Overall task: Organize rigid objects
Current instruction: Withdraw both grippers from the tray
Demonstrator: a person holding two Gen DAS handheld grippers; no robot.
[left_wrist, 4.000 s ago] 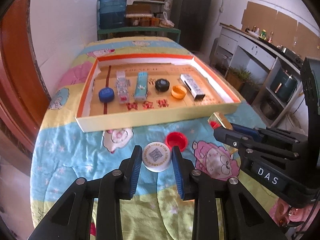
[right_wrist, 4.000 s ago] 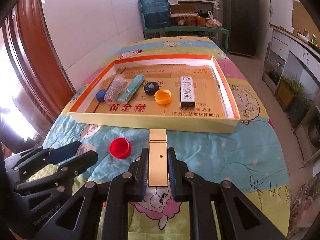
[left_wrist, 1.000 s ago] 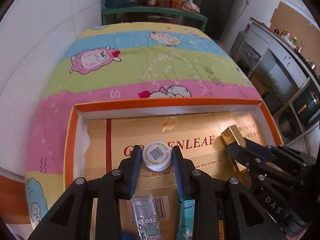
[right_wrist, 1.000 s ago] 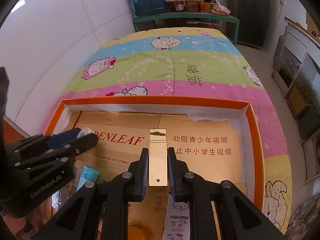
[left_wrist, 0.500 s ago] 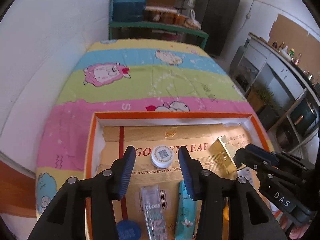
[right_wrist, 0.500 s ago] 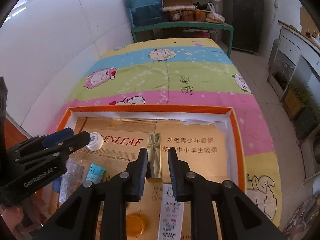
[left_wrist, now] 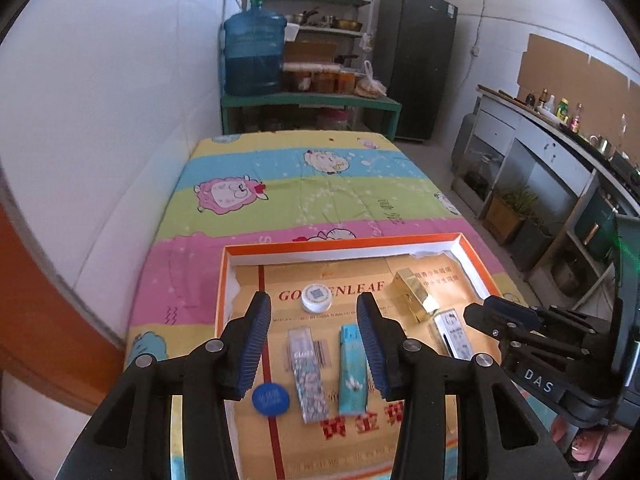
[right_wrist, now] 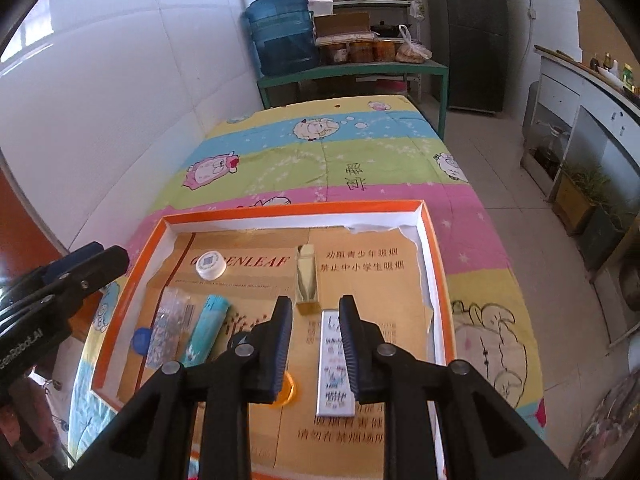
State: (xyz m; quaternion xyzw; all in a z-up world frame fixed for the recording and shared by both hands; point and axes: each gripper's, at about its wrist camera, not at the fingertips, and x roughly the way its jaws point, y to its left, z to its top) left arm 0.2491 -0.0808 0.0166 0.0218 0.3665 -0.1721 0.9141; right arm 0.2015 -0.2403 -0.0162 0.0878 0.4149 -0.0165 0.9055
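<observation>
The white cap [left_wrist: 317, 297] lies on the tray's [left_wrist: 224, 280] cardboard floor, just beyond the left gripper [left_wrist: 314, 344], whose jaws stand apart and empty. The gold box [right_wrist: 307, 280] lies just ahead of the right gripper [right_wrist: 313, 346]; its jaws have just been opening, narrowly parted, gripping nothing.

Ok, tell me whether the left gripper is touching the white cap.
Apart. In the left wrist view the white cap lies in the tray beyond the left gripper.
</observation>
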